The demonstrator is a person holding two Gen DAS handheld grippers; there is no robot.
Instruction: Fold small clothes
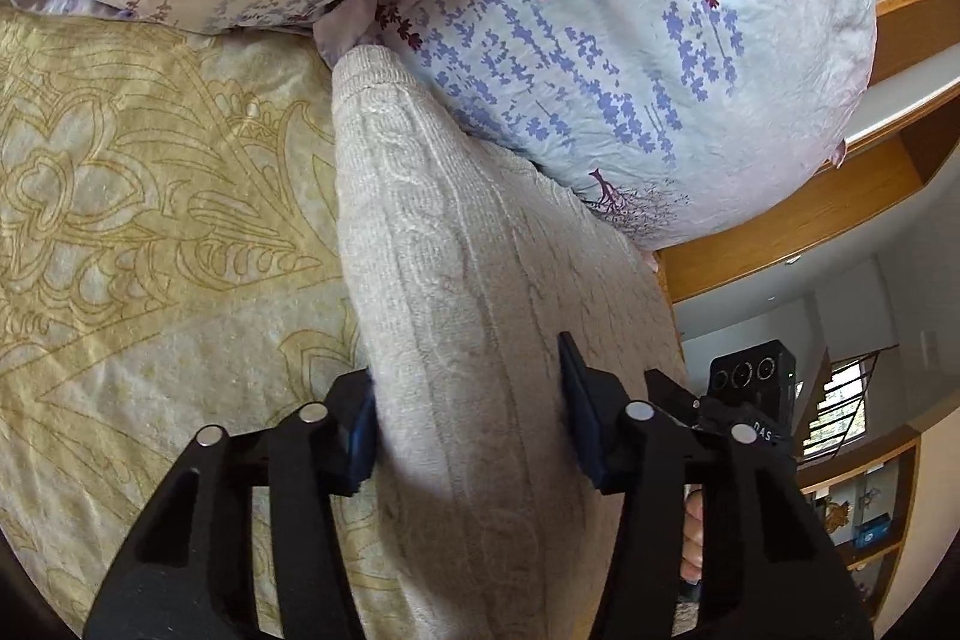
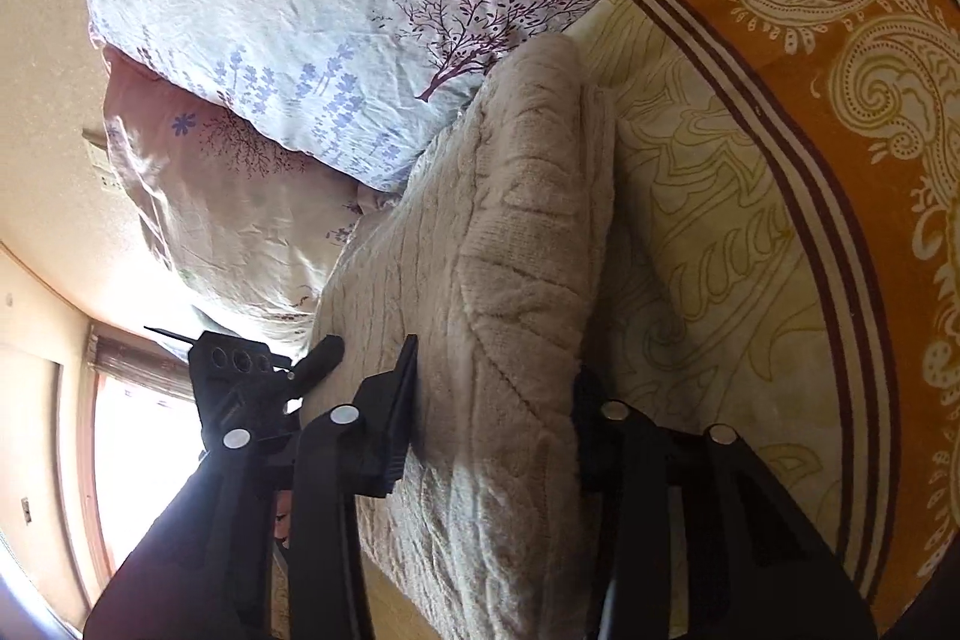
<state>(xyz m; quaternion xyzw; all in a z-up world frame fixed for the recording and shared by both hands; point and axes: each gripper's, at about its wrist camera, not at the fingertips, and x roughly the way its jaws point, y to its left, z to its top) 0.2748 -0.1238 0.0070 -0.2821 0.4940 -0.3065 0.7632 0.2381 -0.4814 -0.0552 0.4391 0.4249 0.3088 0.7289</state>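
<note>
A beige cable-knit garment lies folded into a thick bundle on the bed, its far end against a pillow. In the left wrist view my left gripper stands around the bundle's near end, with both blue pads pressed into the knit. In the right wrist view the same garment fills my right gripper. Its left finger bears on the knit, while the other is partly hidden behind the fold. Each view shows the other gripper's black body at its edge.
Two pillows with lavender print sit just beyond the garment. A cream bedspread with gold pattern covers the bed, with an orange paisley blanket beside it. Wooden shelving and a bright window stand at the sides.
</note>
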